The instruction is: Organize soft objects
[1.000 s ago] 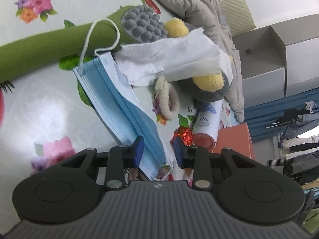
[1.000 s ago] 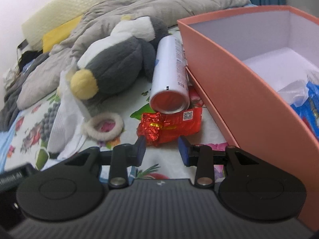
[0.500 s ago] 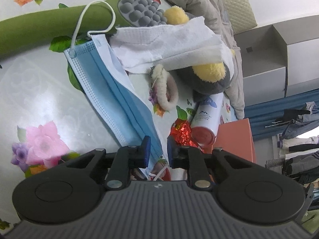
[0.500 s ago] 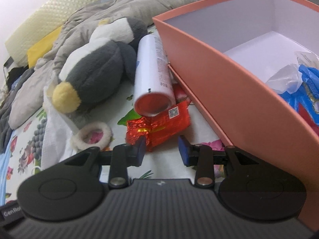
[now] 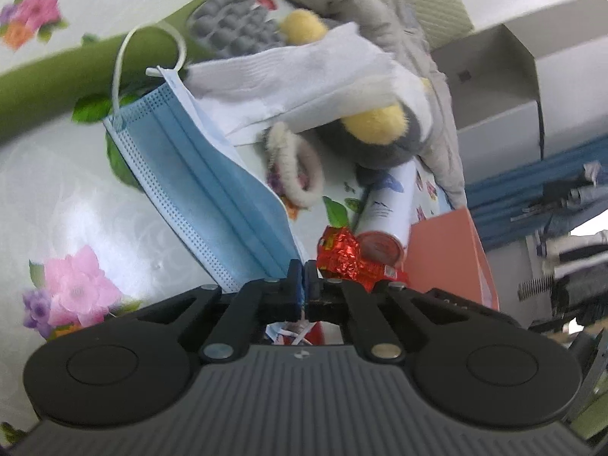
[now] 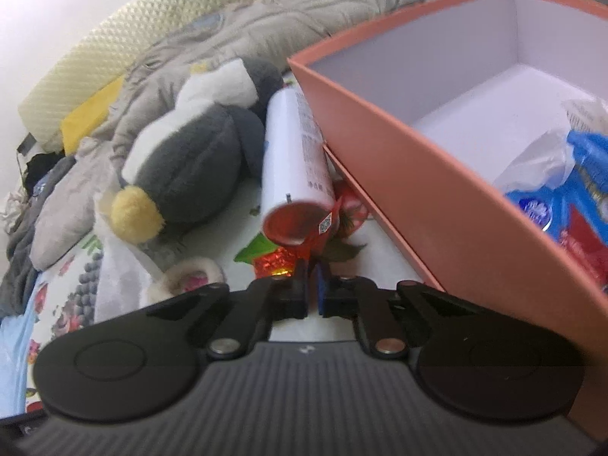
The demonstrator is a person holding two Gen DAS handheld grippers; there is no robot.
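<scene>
A blue face mask [image 5: 212, 190] lies stretched over the flowered sheet. My left gripper [image 5: 303, 273] is closing, with its pads pressed on the mask's near corner. A white tissue [image 5: 296, 79] covers the mask's far end and a grey plush penguin [image 5: 380, 133]. In the right wrist view my right gripper [image 6: 311, 277] is closing, its pads pinching the near edge of a red foil packet [image 6: 277, 262]. The packet leans against a white can [image 6: 296, 163]. The penguin [image 6: 190, 159] lies to the left, with a fluffy hair ring [image 6: 190, 277] in front of it.
An open orange box [image 6: 418, 174] stands close on the right and holds blue and red packets. A green massage stick [image 5: 57, 76] lies beyond the mask. A grey quilt [image 6: 266, 30] and pillows are heaped behind the penguin. A grey cardboard box [image 5: 494, 87] stands off the bed.
Both grippers went from open to shut. The left one closed on the mask's corner. The right one moved up to the red packet and closed on its edge, tilting it.
</scene>
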